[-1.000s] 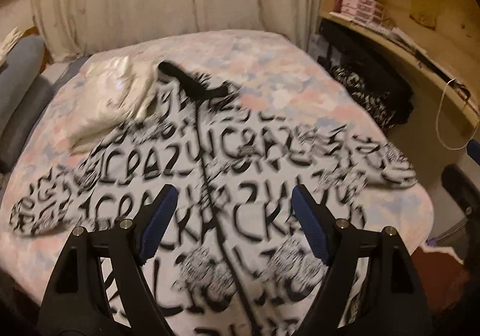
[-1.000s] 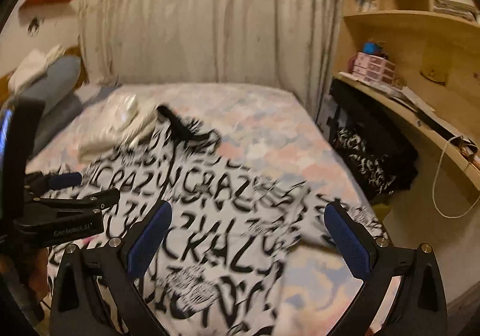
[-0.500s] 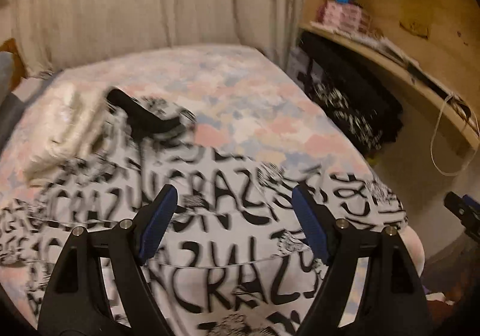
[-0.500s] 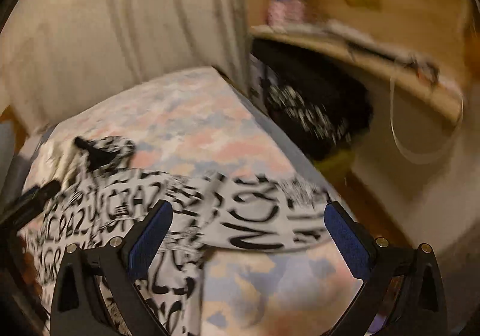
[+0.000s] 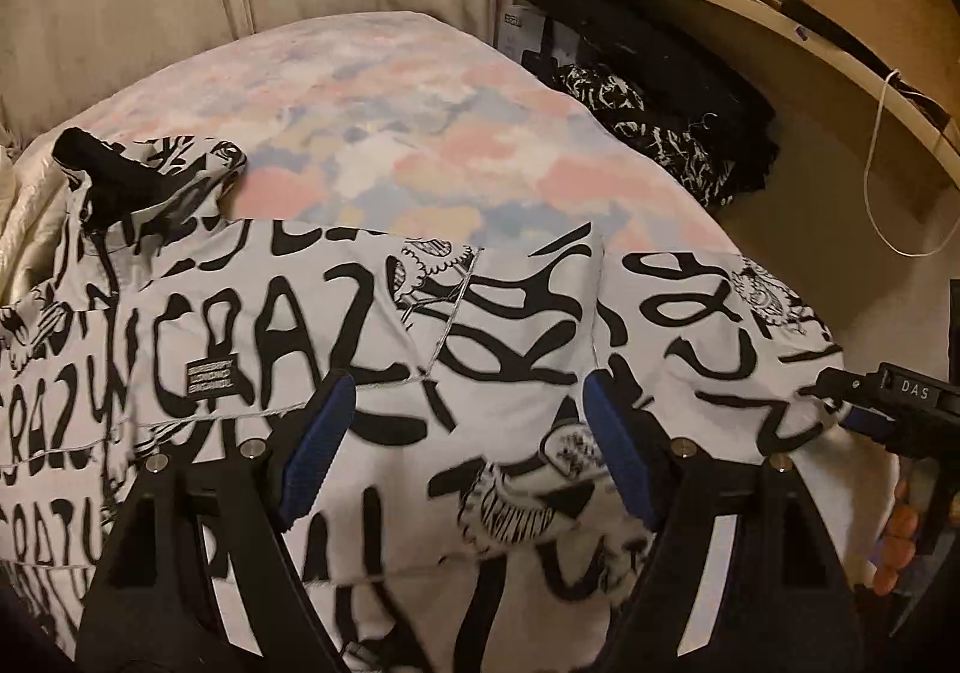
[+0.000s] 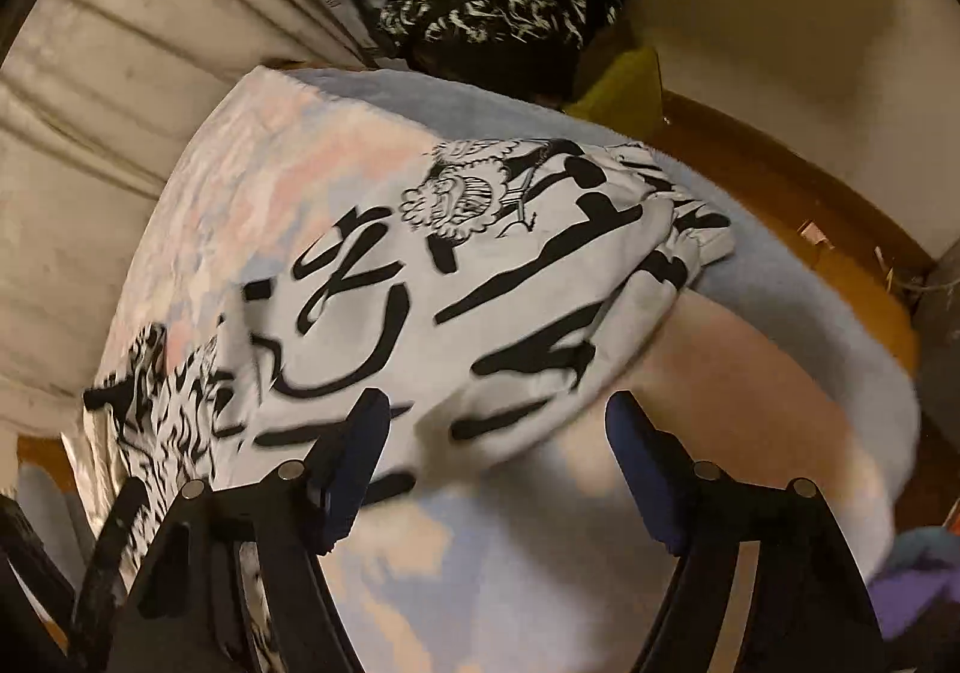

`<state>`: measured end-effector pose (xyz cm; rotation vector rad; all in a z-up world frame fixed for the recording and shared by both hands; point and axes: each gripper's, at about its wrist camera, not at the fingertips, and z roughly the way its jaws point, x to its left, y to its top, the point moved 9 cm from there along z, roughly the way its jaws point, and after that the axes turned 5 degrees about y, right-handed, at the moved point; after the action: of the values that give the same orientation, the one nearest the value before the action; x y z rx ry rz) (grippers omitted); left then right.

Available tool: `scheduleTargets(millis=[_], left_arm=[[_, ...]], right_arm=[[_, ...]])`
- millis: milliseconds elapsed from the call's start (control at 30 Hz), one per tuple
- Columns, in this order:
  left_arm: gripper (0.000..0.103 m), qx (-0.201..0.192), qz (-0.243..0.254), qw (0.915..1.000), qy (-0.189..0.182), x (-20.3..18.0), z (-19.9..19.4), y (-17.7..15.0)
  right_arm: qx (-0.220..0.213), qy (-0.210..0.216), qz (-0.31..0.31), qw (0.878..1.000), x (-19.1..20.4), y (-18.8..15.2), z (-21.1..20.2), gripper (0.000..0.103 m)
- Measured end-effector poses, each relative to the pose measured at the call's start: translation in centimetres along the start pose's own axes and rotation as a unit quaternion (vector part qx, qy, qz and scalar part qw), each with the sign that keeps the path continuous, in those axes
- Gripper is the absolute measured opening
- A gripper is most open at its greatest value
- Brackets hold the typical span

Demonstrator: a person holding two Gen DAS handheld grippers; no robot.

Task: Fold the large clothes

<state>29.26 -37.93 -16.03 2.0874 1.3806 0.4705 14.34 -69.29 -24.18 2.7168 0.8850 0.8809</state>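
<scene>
The jacket [image 5: 372, 373], white with black lettering, lies spread flat across the bed [image 5: 420, 132] – no fold looks made yet, so by my reading the task is at its very start, with sleeves and body all left to do. At the far left its dark-lined hood [image 5: 138, 175] sits bunched beside a pale cream garment [image 5: 24, 217]. The left gripper [image 5: 465, 433] hangs over the chest of the jacket with its jaws wide and nothing between them. To the right, one sleeve [image 6: 510, 277] stretches out toward the bed's edge, its cuff lying just over the side. The right gripper [image 6: 498, 445] points down near that sleeve; its jaws are closing, yet the pads press on nothing – the sleeve's edge only lies between and ahead of them.

The left wrist view alone shows the jacket's body, the hood and a wooden shelf [image 5: 750, 0] with small pink drawers; it also catches the right gripper from the side, at the sleeve's end. The right wrist view alone shows the cuff, the floor [image 6: 780, 205] below it and a dark heap of clothes [image 6: 492, 24] by the bed
</scene>
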Motion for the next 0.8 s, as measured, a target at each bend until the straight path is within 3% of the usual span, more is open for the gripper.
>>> scheduleTargets(millis=[133,200,267,367,467,667,800], left_arm=[[0.076,0.019,-0.012,0.9997,0.008,0.0,2.6,0.2],[0.076,0.032,-0.019,0.9992,0.015,0.4,3.0,0.1],[0.076,0.048,-0.024,0.9982,0.026,1.2,3.5,-0.1],[0.074,0.049,-0.026,0.9979,0.033,2.7,2.6,-0.2],[0.074,0.031,-0.029,0.9976,0.055,5.0,0.8,0.2],[0.074,0.003,-0.061,0.9949,0.08,11.7,-4.1,0.6],[0.074,-0.013,-0.1,0.9896,0.102,17.5,-7.5,0.0]], right_arm=[[-0.024,-0.012,0.019,0.999,-1.6,1.2,1.7,0.074],[-0.04,-0.032,0.024,0.998,-2.4,1.8,3.2,0.061],[-0.053,-0.048,0.026,0.997,-2.7,2.1,3.5,0.035],[-0.076,-0.063,0.009,0.995,-1.4,2.4,3.7,0.01],[-0.117,-0.055,-0.023,0.991,1.2,3.2,1.4,0.006],[-0.198,0.023,-0.132,0.971,13.6,3.9,-5.3,0.006],[-0.213,0.105,-0.219,0.946,24.8,1.0,-8.3,0.006]])
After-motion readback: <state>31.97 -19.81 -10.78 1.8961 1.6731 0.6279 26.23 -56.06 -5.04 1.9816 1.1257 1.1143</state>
